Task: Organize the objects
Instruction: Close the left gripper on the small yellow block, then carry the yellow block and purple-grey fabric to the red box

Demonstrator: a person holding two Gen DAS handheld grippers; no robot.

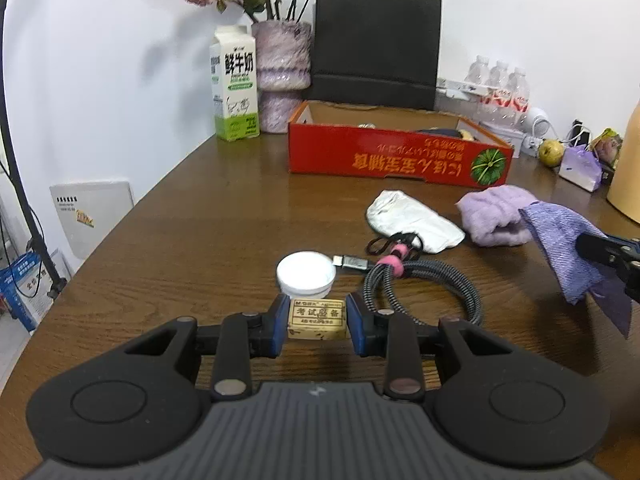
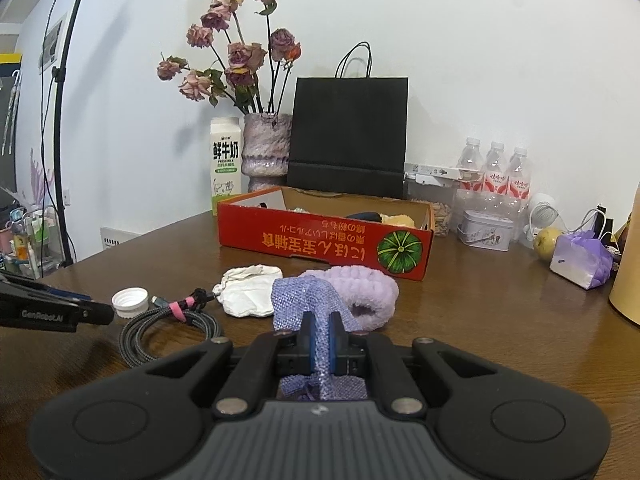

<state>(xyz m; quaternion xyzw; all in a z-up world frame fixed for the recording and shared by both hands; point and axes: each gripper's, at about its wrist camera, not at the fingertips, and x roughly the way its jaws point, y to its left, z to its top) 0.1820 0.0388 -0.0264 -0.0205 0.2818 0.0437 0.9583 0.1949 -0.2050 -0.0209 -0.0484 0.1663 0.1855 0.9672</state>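
Milk carton [image 1: 234, 88] and vase of dried roses [image 1: 282, 76] stand at the far left of the wooden table [image 1: 180, 240], with a black paper bag [image 1: 376, 44] behind the red cardboard box [image 1: 400, 156] that looks to be the place for the loose things; it already holds a few items, too hidden to name.

Nearer, the left gripper [image 1: 318, 318] has its blue pads pressed on both sides of a small eraser box [image 1: 317, 319] that sits on the table, touching the rim of a white bottle cap [image 1: 306, 273]. Judged from this, the step in hand is picking up the eraser box; the next move calls for a straight lift so the cap just behind is not nudged, then a carry over the box's near wall.

Right of the cap lies a coiled braided cable [image 1: 424, 280] with a pink tie, then a crumpled white pouch [image 1: 412, 220] and a fluffy lilac headband [image 1: 496, 216].

Furthest right, the right gripper [image 2: 319, 344] pinches a purple woven cloth [image 2: 304, 304], jaws nearly together, the cloth draped over them and hanging clear of the headband just beyond. It also awaits a place in the box.

Cable, pouch and headband lie between both grippers and the box, so each carry needs height. Water bottles [image 2: 496, 172], a tin [image 2: 486, 230] and a pear [image 2: 546, 242] crowd the far right edge.
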